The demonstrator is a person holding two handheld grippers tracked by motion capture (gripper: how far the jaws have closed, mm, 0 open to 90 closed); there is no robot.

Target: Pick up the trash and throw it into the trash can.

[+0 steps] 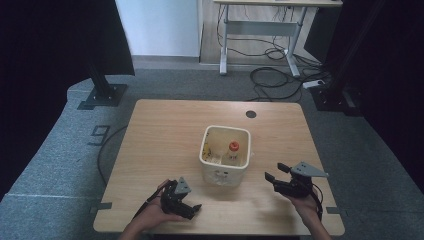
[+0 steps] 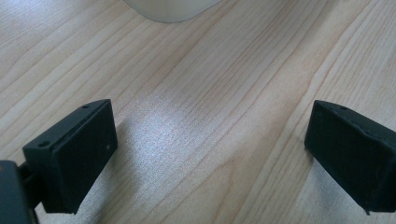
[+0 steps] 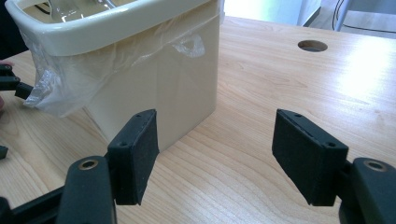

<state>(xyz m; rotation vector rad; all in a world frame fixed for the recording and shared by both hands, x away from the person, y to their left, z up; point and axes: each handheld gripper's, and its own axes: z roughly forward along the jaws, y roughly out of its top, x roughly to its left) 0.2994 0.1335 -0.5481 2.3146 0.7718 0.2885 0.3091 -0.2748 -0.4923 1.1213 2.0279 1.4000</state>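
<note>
A cream bin (image 1: 225, 155) lined with a clear plastic bag (image 3: 51, 88) is set near the middle of the wooden table (image 1: 165, 125), and a small bottle with an orange cap (image 1: 233, 148) is kept upright inside it. The left gripper (image 1: 192, 209) and right gripper (image 1: 275, 172) are held low on either side of the bin — well placed, it may be judged, for reaching it. Both pairs of jaws are spread wide and nothing is grasped — bare table is seen between them.
</note>
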